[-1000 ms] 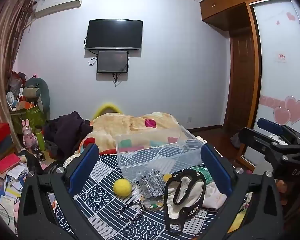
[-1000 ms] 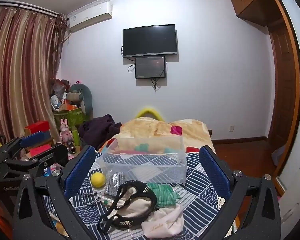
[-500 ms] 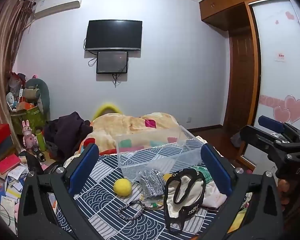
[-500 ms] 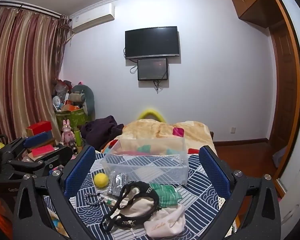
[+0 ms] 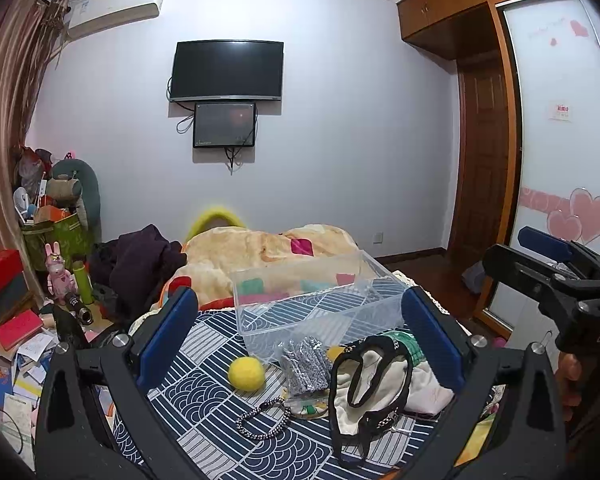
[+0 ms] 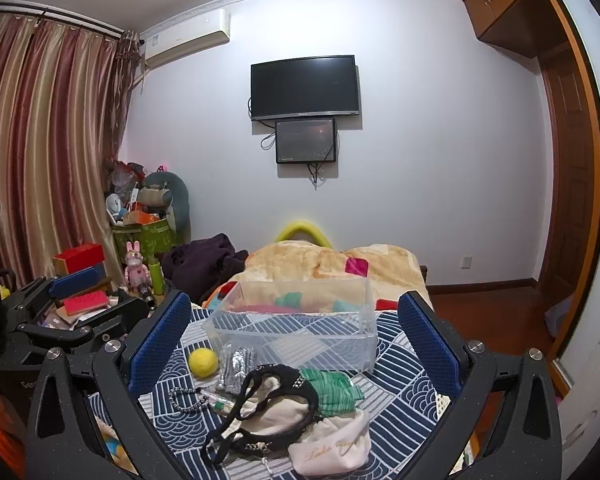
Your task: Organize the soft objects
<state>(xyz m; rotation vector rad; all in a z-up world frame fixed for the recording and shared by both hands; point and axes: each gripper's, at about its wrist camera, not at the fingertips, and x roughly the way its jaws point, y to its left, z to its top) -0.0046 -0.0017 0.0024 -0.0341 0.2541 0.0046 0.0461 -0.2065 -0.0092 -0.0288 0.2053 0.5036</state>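
A clear plastic bin (image 5: 316,308) (image 6: 300,328) stands empty on a navy patterned cloth (image 5: 204,396). In front of it lie a yellow felt ball (image 5: 246,374) (image 6: 203,362), a silver sequin pouch (image 5: 304,364) (image 6: 238,362), a beaded bracelet (image 5: 264,424), a cream bag with black straps (image 5: 374,396) (image 6: 268,412), a green striped cloth (image 6: 334,390) and a pink drawstring pouch (image 6: 332,446). My left gripper (image 5: 298,332) and right gripper (image 6: 294,334) are both open and empty, held above the objects.
A bed with a beige blanket (image 5: 268,248) lies behind the bin, with dark clothes (image 5: 140,264) to its left. Boxes, toys and papers (image 5: 16,320) clutter the left floor. A wardrobe with a sliding door (image 5: 560,160) stands at the right.
Both views shift very slightly; the right gripper has edged a little. No object has moved or been taken hold of.
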